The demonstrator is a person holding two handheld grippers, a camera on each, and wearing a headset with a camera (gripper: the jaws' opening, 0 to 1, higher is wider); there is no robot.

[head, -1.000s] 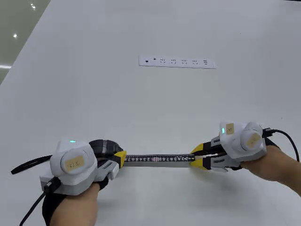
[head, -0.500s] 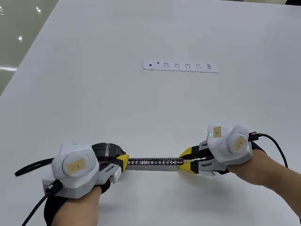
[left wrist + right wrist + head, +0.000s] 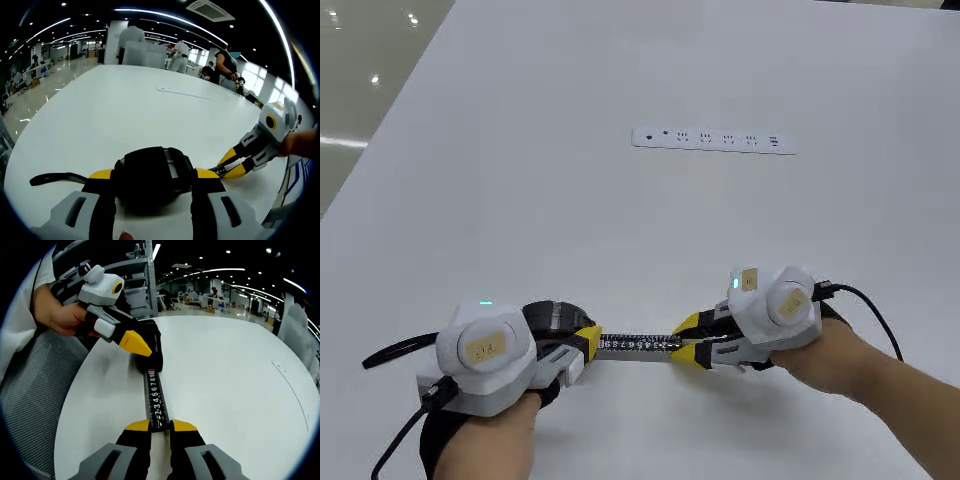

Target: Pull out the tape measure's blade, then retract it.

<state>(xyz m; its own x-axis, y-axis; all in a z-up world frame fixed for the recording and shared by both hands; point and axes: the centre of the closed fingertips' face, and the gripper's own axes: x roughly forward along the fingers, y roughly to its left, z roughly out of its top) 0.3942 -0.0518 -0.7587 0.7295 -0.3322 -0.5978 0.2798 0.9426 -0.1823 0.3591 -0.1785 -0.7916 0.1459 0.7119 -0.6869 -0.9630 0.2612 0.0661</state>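
Note:
The tape measure's black case (image 3: pixel 556 317) rests on the white table, held between the yellow jaws of my left gripper (image 3: pixel 578 347). In the left gripper view the case (image 3: pixel 153 176) sits right between those jaws. A short length of black blade (image 3: pixel 638 345) with white numbers runs from the case to my right gripper (image 3: pixel 688 340). In the right gripper view my right gripper (image 3: pixel 160 427) is shut on the blade's (image 3: pixel 155 399) end. The case (image 3: pixel 153 343) and the left gripper (image 3: pixel 116 315) lie just beyond it.
A white power strip (image 3: pixel 713 140) lies flat further back on the table (image 3: pixel 520 180). A black strap (image 3: pixel 392 350) trails left from the case. The table's left edge borders a glossy floor. People stand far off in the left gripper view.
My right gripper has moved left toward the case while holding the blade's end, so the exposed blade is much shorter. The left gripper and the case have stayed in place.

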